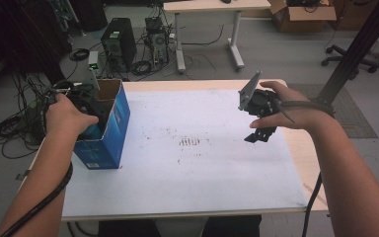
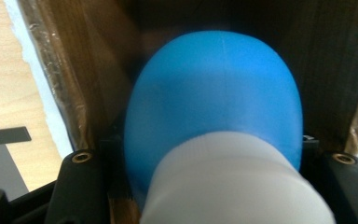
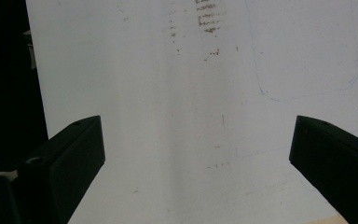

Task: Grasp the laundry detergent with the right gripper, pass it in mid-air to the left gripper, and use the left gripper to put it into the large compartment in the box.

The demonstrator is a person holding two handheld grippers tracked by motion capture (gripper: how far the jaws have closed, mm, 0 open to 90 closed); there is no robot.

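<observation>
Near edge of the worktop [image 1: 187,197] is bare w/ a white sheet over most of it, wood showing along the right and far edges. Right claw [image 1: 260,133] hangs over the sheet's right side, jaws spread wide apart w/ nothing between, only smudged white sheet below; plenty of free room around it. Left claw [image 1: 86,111] is down inside the open top of a blue box [image 1: 106,140] at the left edge of the worktop. In the left gripper view a blue bottle [image 2: 214,98] w/ white cap [image 2: 235,182] sits between the jaws, brown box walls close on both sides; jaws look closed on it. Beyond: floor w/ cables, a computer tower [image 1: 119,42], another table [image 1: 212,7].
</observation>
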